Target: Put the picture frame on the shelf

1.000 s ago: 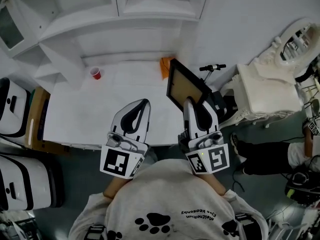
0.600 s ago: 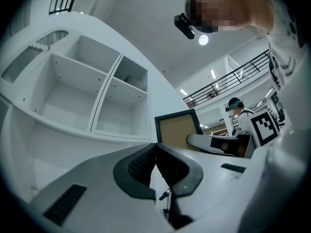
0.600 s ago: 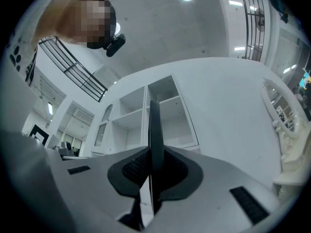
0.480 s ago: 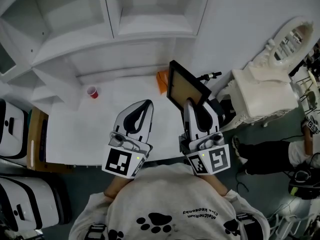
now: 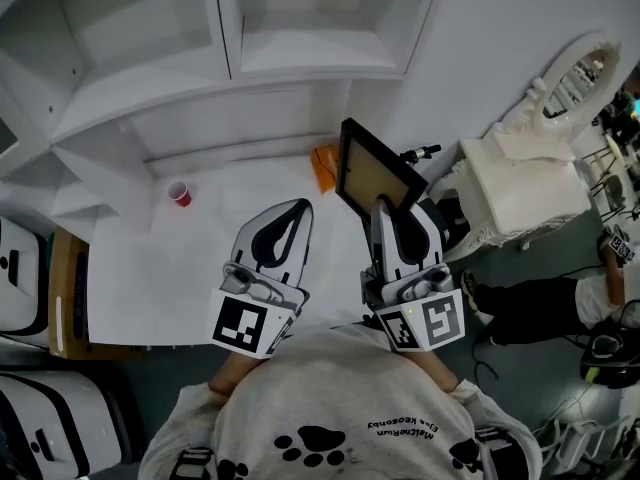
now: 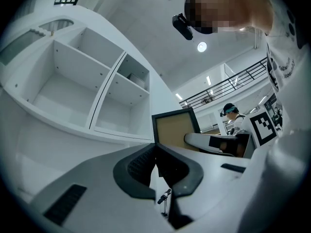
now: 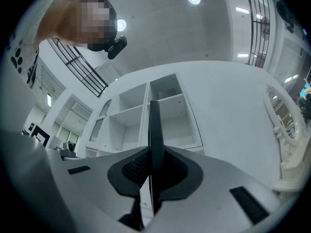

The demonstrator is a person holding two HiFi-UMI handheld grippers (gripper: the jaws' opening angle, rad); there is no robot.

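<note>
A black picture frame [image 5: 372, 173] with a tan backing stands upright above the white table, held by its lower edge in my right gripper [image 5: 380, 206], which is shut on it. In the right gripper view the picture frame [image 7: 155, 130] shows edge-on between the pads, with the white shelf [image 7: 163, 113] and its open compartments behind it. My left gripper [image 5: 290, 211] hovers beside it over the table, jaws shut with nothing between them. The left gripper view shows the picture frame [image 6: 175, 127] to the right and the shelf [image 6: 92, 91] ahead.
A small red cup [image 5: 179, 194] stands on the white table [image 5: 150, 258] at the left. An orange object [image 5: 324, 166] lies by the wall behind the frame. A white ornate dresser with a mirror [image 5: 540, 158] stands to the right. White cases sit on the floor at the left.
Both grippers and the frame have lifted slightly toward the shelf, and the view has tilted so more of the shelf shows. The grip on the frame is unchanged.
</note>
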